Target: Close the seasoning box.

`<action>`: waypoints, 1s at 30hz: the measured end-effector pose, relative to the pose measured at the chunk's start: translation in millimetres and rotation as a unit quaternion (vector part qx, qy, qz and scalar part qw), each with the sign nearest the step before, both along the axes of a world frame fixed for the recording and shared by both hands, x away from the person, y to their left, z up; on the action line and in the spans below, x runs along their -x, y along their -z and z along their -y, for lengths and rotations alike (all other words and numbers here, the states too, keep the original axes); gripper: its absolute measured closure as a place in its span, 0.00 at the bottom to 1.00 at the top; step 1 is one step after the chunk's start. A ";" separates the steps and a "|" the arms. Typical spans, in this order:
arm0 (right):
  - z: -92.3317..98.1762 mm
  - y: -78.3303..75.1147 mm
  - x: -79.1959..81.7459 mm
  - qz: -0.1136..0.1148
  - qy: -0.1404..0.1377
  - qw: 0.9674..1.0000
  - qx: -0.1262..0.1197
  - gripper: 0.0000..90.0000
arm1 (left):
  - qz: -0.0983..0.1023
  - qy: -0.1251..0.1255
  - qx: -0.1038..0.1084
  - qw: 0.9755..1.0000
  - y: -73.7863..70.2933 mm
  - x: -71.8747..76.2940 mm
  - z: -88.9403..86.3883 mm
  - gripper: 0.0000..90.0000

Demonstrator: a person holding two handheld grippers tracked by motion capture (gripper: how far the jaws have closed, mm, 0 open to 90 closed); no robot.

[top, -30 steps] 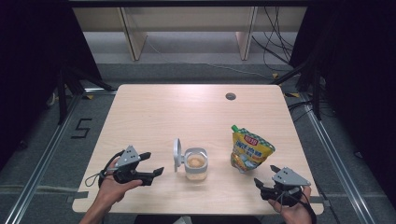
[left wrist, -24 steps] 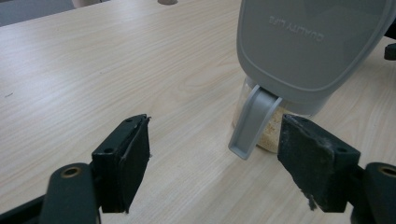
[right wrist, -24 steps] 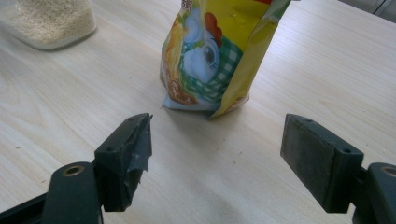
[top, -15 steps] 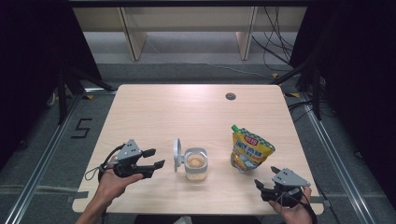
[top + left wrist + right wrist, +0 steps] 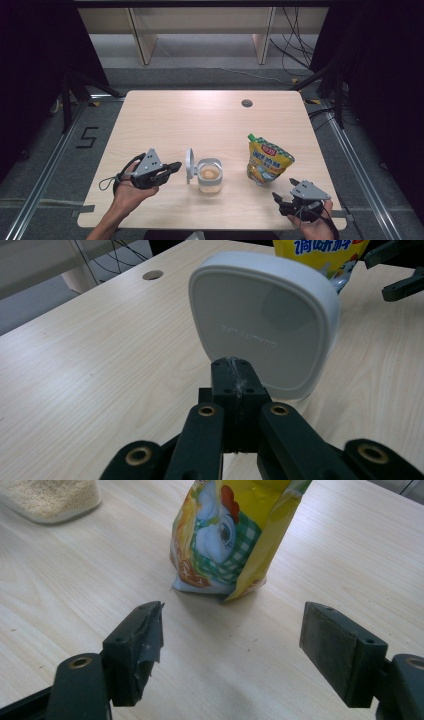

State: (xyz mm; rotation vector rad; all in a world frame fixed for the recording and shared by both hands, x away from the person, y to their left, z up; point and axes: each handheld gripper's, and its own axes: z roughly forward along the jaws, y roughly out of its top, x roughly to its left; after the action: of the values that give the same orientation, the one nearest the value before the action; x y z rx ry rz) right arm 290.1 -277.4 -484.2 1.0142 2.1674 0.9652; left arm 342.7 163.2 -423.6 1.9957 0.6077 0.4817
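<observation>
Pointing at the white lid [image 5: 262, 322] of the open jar [image 5: 209, 175], the left tongs [image 5: 172, 166] have just closed together on nothing. Right tongs [image 5: 282, 196] stand apart near the yellow pouch [image 5: 267, 161] on the worktop [image 5: 200, 120].

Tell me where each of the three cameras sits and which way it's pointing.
High view: above the person's side, looking forward and down on the table; both forearms, left gripper and right gripper show.
Left gripper view: on that gripper, along its closed jaws at the jar's open white lid.
Right gripper view: on that gripper, between its open jaws at the yellow pouch.
Shared: all three show the pouch.
</observation>
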 end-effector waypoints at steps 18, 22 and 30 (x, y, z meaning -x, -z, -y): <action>1.4 -1.0 1.0 0.007 0.009 1.000 0.001 0.31 | 0.007 0.018 -0.001 1.000 -1.1 -2.5 27.7 0.99; 1.1 -0.7 0.8 0.005 0.008 1.000 0.000 0.31 | 0.013 0.024 -0.005 1.000 -4.0 -3.2 32.3 0.99; 0.6 -0.9 1.6 0.003 0.012 1.000 -0.002 0.31 | 0.014 0.029 0.002 0.999 -6.8 -3.5 37.7 0.99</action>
State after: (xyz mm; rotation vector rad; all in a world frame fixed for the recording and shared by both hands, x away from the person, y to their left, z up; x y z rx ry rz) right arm 288.4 -278.0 -483.4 1.0352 2.1446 0.9613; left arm 346.2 125.5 -416.8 1.9943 0.5307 0.4713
